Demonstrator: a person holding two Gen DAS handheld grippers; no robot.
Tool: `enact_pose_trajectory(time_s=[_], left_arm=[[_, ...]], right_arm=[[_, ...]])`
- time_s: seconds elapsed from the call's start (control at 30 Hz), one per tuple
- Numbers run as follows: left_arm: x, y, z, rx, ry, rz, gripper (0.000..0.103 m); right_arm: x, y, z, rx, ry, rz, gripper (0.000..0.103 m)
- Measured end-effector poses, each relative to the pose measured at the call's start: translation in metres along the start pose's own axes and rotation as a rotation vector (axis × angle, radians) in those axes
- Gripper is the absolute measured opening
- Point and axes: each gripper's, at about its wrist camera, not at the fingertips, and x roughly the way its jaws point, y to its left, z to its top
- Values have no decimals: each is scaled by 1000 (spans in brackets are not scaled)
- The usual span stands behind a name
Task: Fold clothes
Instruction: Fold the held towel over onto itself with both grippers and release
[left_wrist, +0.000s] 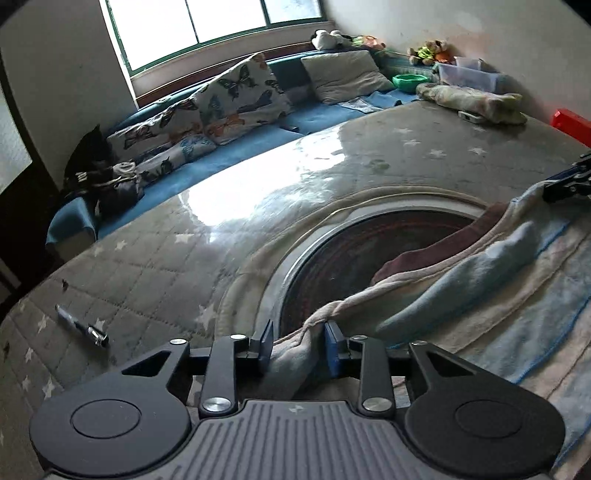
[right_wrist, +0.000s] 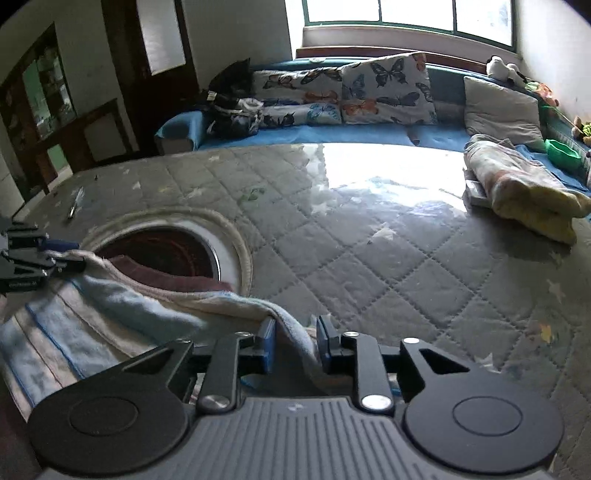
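Observation:
A fluffy towel-like cloth (left_wrist: 491, 280), cream with pale blue bands and thin blue lines, lies on the quilted grey bed cover (left_wrist: 155, 266). Its far edge is lifted and stretched between both grippers. My left gripper (left_wrist: 298, 341) is shut on one corner of the cloth. My right gripper (right_wrist: 293, 338) is shut on the other corner of the cloth (right_wrist: 110, 314). Each gripper shows in the other's view: the right gripper (left_wrist: 570, 181) at the right edge, the left gripper (right_wrist: 33, 258) at the left edge. A maroon layer (left_wrist: 417, 254) shows under the lifted edge.
A round rug (right_wrist: 236, 240) with a dark red centre lies on the bed under the cloth. A pen (left_wrist: 79, 325) lies to the left. A folded yellowish blanket (right_wrist: 517, 188) sits far right. Butterfly pillows (right_wrist: 384, 88), a grey pillow, a green bowl and soft toys line the blue bench by the window.

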Motion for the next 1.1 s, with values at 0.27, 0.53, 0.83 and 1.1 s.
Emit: enact_pose_trajectory(time_s=[0.27, 0.53, 0.83, 1.1], left_arm=[[-28, 11, 11, -89, -77, 58, 46], [-23, -26, 20, -90, -66, -123, 28], [2, -35, 25, -114, -26, -155, 28], [16, -36, 27, -144, -16, -150, 28]], right_arm=[[-28, 12, 8, 5, -60, 5, 33], [3, 47, 5, -28, -1, 60, 33], [28, 54, 2, -39, 25, 21, 33], [24, 72, 5, -105, -12, 25, 33]])
